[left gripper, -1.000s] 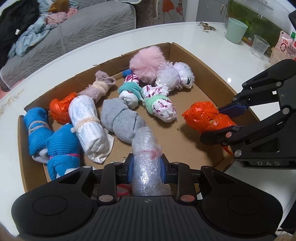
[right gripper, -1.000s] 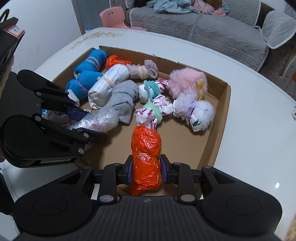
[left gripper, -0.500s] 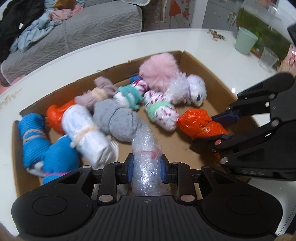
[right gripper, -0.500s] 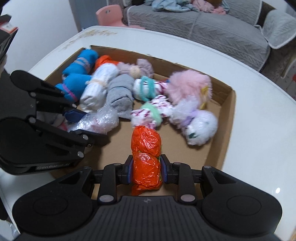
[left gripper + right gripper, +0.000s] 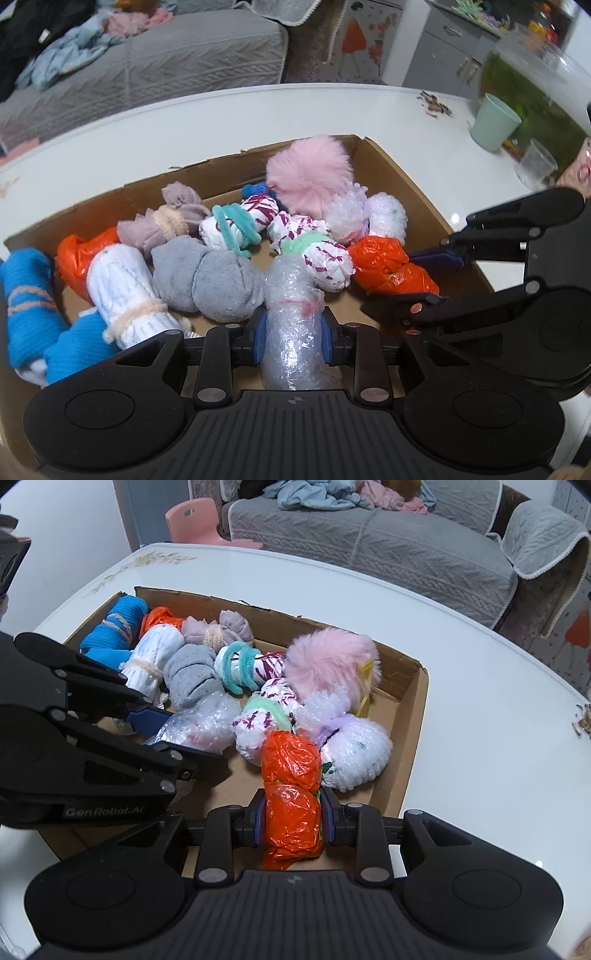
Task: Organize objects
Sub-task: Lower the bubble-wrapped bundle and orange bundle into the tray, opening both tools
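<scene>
Between left gripper (image 5: 293, 328) pads: clear bubble-wrap roll (image 5: 293, 332), clamped low over shallow brown cardboard box (image 5: 410, 184). Beside it, crinkled orange plastic bundle (image 5: 293, 808) pinched in right gripper (image 5: 293, 812). Below, in box: grey sock roll (image 5: 214, 284), pink fluffy pompom (image 5: 308, 170). Under all, white table (image 5: 480, 709).

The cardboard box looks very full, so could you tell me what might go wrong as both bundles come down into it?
1. The left tool holds a bubble-wrap bundle against the grey bundle; releasing there may leave it perched on its neighbours.
2. The right tool grips an orange bag bundle touching the white bubble-wrap ball, which it might shove toward the cardboard box wall.
</scene>
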{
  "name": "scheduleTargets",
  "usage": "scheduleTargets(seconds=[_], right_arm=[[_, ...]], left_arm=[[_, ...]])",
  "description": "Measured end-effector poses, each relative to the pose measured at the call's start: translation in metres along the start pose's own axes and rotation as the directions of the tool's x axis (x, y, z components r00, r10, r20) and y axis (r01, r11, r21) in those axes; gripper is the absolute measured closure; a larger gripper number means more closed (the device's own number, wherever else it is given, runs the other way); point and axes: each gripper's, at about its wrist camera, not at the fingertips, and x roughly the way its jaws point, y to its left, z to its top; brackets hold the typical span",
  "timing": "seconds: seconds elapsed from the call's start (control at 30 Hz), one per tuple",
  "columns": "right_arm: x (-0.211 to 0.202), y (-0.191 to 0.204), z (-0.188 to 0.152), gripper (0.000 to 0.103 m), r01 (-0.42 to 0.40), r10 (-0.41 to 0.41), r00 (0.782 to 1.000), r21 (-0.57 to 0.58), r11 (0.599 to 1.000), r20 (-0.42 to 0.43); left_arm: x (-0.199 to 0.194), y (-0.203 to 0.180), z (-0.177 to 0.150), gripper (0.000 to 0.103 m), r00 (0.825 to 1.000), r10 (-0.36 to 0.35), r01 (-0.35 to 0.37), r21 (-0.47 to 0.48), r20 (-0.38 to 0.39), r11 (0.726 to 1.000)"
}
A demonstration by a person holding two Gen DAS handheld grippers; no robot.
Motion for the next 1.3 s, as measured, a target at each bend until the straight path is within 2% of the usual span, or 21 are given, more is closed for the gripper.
scheduleTargets(seconds=[0.1,0.17,0.23,0.37,0.4,0.5,0.6,0.77,0.93,1.0,1.07,1.17,1.23,1.3], right_arm=[[-0.003,0.001,-0.003,0.076,-0.001,0.001,1.000,-0.009,1.000,0.003],[-0.005,0.004,-0.003,0.071,0.029,-0.029,1.000,-0.037,0.999,0.011],[-0.009,0.007,-0.004,0.062,0.050,-0.049,0.999,-0.070,0.996,0.022],[-0.013,0.005,-0.002,0.054,0.050,-0.048,0.998,-0.102,0.993,0.030],[-0.015,0.007,-0.002,0.048,0.071,-0.067,0.997,-0.118,0.990,0.035],[-0.020,0.011,-0.002,0.046,0.093,-0.085,0.995,-0.154,0.984,0.056],[-0.021,0.009,-0.001,0.046,0.088,-0.079,0.995,-0.158,0.984,0.062],[-0.024,0.010,0.000,0.045,0.080,-0.071,0.995,-0.151,0.985,0.064],[-0.024,0.010,0.000,0.043,0.068,-0.060,0.997,-0.141,0.988,0.056],[-0.024,0.011,0.000,0.041,0.066,-0.058,0.997,-0.139,0.988,0.054],[-0.023,0.012,0.000,0.041,0.065,-0.059,0.997,-0.141,0.988,0.050],[-0.025,0.012,0.000,0.037,0.057,-0.051,0.997,-0.123,0.991,0.051],[-0.028,0.014,-0.001,0.030,0.059,-0.053,0.997,-0.121,0.991,0.058],[-0.033,0.016,-0.003,0.030,0.065,-0.057,0.996,-0.120,0.991,0.069]], left_arm=[[0.000,0.000,-0.001,0.068,1.000,-0.002,0.002,-0.016,0.000,1.000],[0.000,0.001,-0.001,0.067,1.000,-0.008,0.008,-0.022,0.000,1.000],[0.000,0.003,0.000,0.066,1.000,-0.017,0.017,-0.037,0.000,0.999],[0.001,0.002,0.001,0.064,1.000,-0.031,0.031,-0.053,-0.003,0.998],[0.001,0.002,0.001,0.064,0.999,-0.042,0.042,-0.063,-0.004,0.997],[0.001,0.004,0.002,0.062,0.998,-0.055,0.055,-0.078,-0.002,0.995],[0.000,0.007,0.000,0.055,0.998,-0.059,0.059,-0.108,0.001,0.992],[-0.006,0.001,0.000,0.045,1.000,-0.007,0.007,-0.039,0.000,0.999],[-0.012,-0.002,0.001,0.040,0.999,0.041,-0.042,-0.056,-0.025,0.998],[-0.015,-0.003,0.000,0.033,0.998,0.064,-0.065,-0.056,-0.028,0.996],[-0.022,-0.001,0.000,0.021,0.996,0.085,-0.086,-0.059,-0.018,0.995],[-0.032,0.001,-0.001,0.018,0.997,0.077,-0.078,-0.058,-0.015,0.995],[-0.040,-0.001,-0.001,0.017,0.997,0.081,-0.081,-0.044,-0.008,0.996],[-0.045,-0.004,-0.002,0.016,0.996,0.093,-0.093,-0.033,-0.003,0.995]])
